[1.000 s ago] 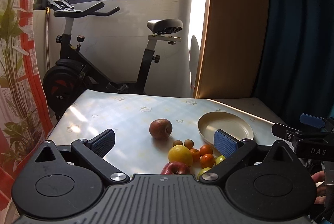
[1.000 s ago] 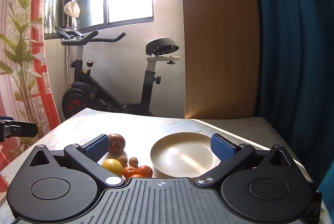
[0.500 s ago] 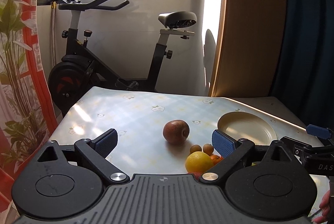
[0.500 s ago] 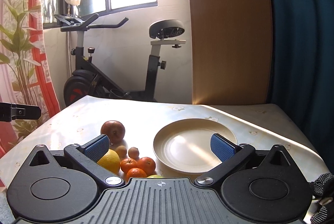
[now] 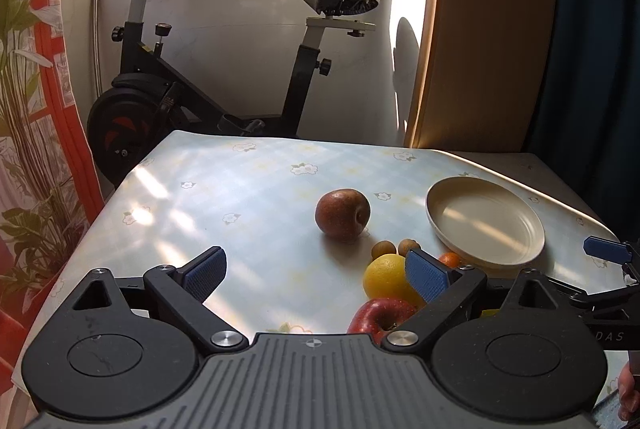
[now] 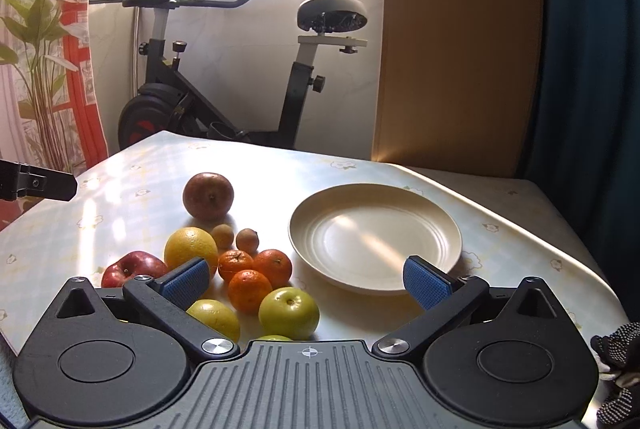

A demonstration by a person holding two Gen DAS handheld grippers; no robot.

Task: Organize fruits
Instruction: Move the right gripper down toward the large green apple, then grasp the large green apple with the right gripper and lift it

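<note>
From the left wrist view we see our left gripper (image 5: 316,271) with its fingers spread wide and holding nothing, above the counter (image 5: 240,189), where a brown apple (image 5: 342,214) stands apart from a yellow orange (image 5: 386,275) and a red apple (image 5: 380,313), with the empty cream plate (image 5: 486,221) to the right; from the right wrist view our right gripper (image 6: 306,283) is likewise wide open and empty, over three mandarins (image 6: 250,289), two green fruits (image 6: 289,312) and two small brown fruits (image 6: 247,240) clustered just left of the plate
</note>
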